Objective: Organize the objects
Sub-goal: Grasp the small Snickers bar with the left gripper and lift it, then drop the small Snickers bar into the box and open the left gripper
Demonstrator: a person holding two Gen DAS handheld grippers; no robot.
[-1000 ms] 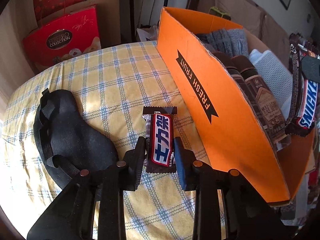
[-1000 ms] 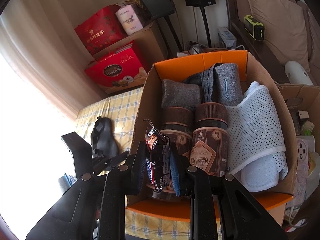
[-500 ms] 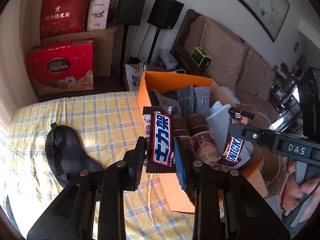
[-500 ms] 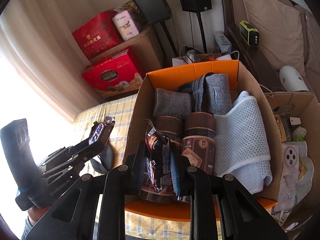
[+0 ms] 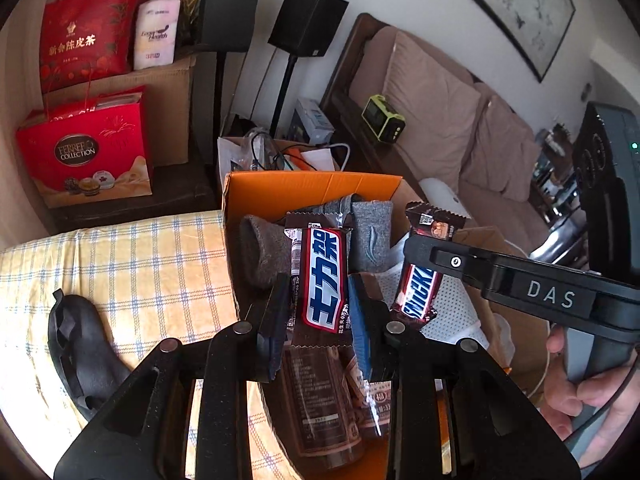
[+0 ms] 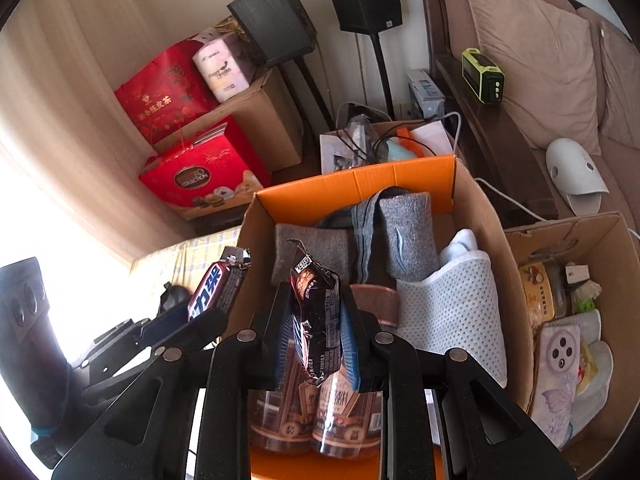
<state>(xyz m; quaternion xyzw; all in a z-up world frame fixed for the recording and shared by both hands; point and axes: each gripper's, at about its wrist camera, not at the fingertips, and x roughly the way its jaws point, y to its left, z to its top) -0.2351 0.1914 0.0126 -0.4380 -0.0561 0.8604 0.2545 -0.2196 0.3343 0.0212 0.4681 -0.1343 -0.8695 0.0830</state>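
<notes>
Left hand-held gripper [image 5: 318,312] was clamped narrow on a Snickers bar with Chinese lettering [image 5: 323,280], the bar upright between the pads and held above the near end of the orange cardboard box [image 5: 312,186]. Right hand-held gripper [image 6: 316,332] was likewise closed on a second Snickers bar [image 6: 316,320], gripped edge-on with its crimped top end up, also over the box.

In the left wrist view the right tool came in from the right edge, a person's hand [image 5: 580,384] around its handle, its bar hanging over the white mesh slipper [image 5: 452,312].

Box contents: two rolled grey socks [image 6: 404,236] at the far end, two brown bottles [image 6: 340,412] lying side by side at the near end, the slipper along the right wall.

The box stood on a bed with a yellow checked sheet [image 5: 140,264]. A black sandal [image 5: 80,344] lay on the sheet, well left of the box. A second open carton [image 6: 600,240] of small items sat just right of the box.
</notes>
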